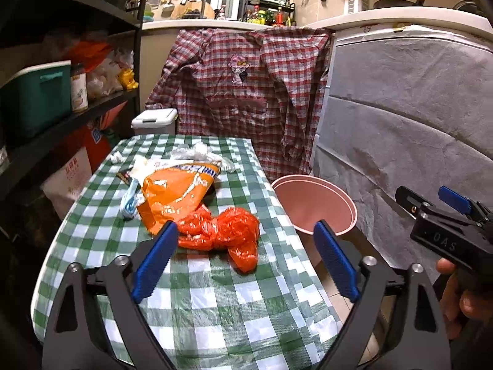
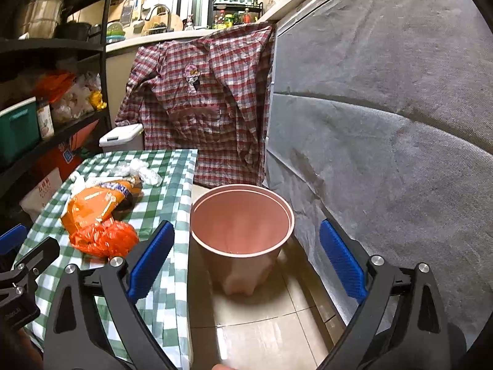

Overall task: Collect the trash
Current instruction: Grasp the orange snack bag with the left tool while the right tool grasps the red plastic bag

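Reaching with my left tongs (image 1: pixel 246 259), spread wide, I aim for the red bag (image 1: pixel 228 231) on the table (image 1: pixel 215 302); I should pinch its knotted middle. My right tongs (image 2: pixel 246 259) gape empty over the pink bin (image 2: pixel 243 215) beside the table.

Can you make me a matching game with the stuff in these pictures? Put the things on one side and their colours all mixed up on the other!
Things:
1. crumpled plastic bag
2. bucket
3. tablecloth
4. storage box on the shelf

Colours:
A. green and white checks
B. teal
C. red-orange
D. pink

Right pairs: 1-C, 2-D, 3-A, 4-B. The bag lies on the table right in front of the left tool, which is open. The bucket stands on the floor beside the table, in front of the open right tool.
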`<state>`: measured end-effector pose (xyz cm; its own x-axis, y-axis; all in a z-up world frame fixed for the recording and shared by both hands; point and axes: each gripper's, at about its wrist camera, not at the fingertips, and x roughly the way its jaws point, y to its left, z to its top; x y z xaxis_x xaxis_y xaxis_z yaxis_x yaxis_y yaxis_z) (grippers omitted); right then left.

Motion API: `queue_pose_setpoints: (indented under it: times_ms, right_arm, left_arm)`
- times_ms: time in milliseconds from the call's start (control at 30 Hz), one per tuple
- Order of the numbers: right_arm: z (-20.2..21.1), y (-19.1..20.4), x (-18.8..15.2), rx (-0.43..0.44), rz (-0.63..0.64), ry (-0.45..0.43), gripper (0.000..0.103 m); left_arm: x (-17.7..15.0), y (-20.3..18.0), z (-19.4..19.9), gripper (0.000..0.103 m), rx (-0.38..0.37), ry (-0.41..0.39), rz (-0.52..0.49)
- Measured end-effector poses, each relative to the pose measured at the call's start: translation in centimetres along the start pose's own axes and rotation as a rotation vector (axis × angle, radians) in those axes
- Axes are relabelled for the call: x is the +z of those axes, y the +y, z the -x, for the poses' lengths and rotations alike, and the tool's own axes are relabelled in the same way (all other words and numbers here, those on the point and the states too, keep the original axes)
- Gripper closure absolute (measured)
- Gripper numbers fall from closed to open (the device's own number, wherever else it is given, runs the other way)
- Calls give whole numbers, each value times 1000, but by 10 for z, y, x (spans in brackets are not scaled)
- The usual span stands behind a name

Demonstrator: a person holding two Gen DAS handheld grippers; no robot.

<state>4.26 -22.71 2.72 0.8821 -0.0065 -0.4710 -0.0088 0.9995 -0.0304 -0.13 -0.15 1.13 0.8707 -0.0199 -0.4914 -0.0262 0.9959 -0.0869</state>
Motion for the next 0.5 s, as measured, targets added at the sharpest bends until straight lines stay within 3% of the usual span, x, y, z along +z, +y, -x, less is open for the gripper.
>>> queue_pose_setpoints:
  times_ms: [233,300,400,500]
  right_arm:
    - [21,22,26,41,36,-80,33]
    - [26,29,34,69,42,-98,40]
    - [34,41,52,115,45,-140,49]
    - [34,53,76,189,44,-160,52]
  left_arm:
    - [42,8,16,44,-8,-22,-24]
    - [60,14,20,49,-15,-25,-32]
    - [89,26,21,64,-24,-42,-63]
    - [116,38,19,76,-32,-73,-100]
